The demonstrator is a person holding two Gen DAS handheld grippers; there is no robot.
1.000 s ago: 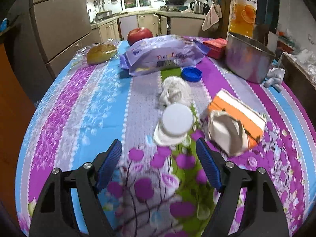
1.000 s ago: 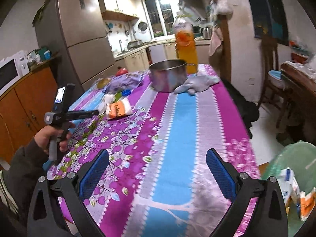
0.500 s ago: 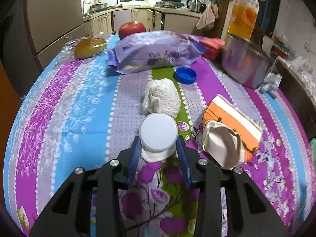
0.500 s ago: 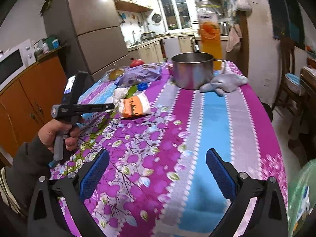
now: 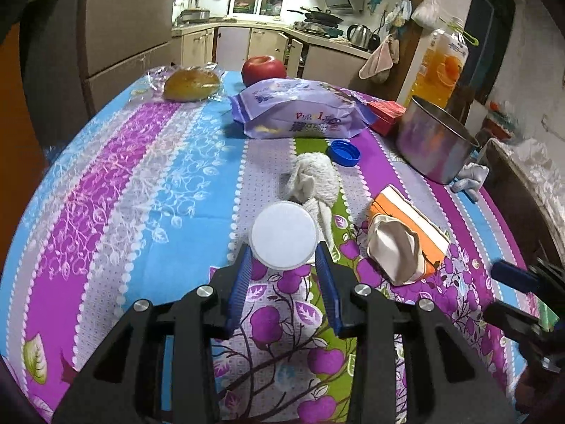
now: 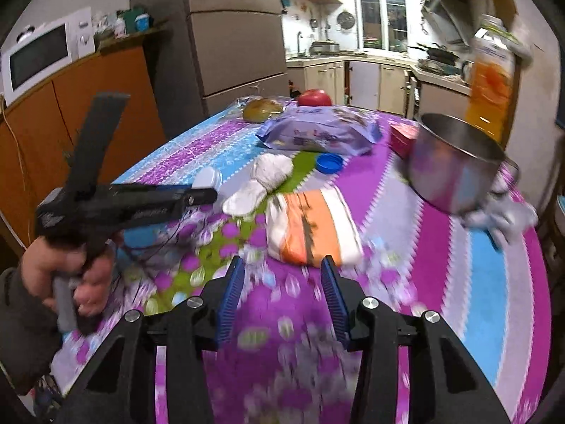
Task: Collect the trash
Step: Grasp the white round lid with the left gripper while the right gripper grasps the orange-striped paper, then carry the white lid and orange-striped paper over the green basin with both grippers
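My left gripper (image 5: 283,253) is shut on a white round cup (image 5: 283,235), pads pressed on both its sides, just above the flowered tablecloth (image 5: 141,190). A crumpled white tissue (image 5: 314,176) lies right behind it. To its right lies a crushed orange-and-white carton (image 5: 406,240). In the blurred right wrist view my right gripper (image 6: 282,265) hovers just short of that carton (image 6: 310,229). Its jaws are closing with nothing between them. A hand (image 6: 70,268) holds the left gripper (image 6: 203,194) at the left.
A blue bottle cap (image 5: 344,152), a purple packet (image 5: 300,113), a red box (image 5: 385,113), an apple (image 5: 263,67) and wrapped bread (image 5: 192,84) lie farther back. A steel pot (image 5: 430,141) and a juice bottle (image 5: 445,67) stand at the right.
My left gripper went from wide open to shut on the white cup. My right gripper swung left across the table to the orange carton and its jaws narrowed.
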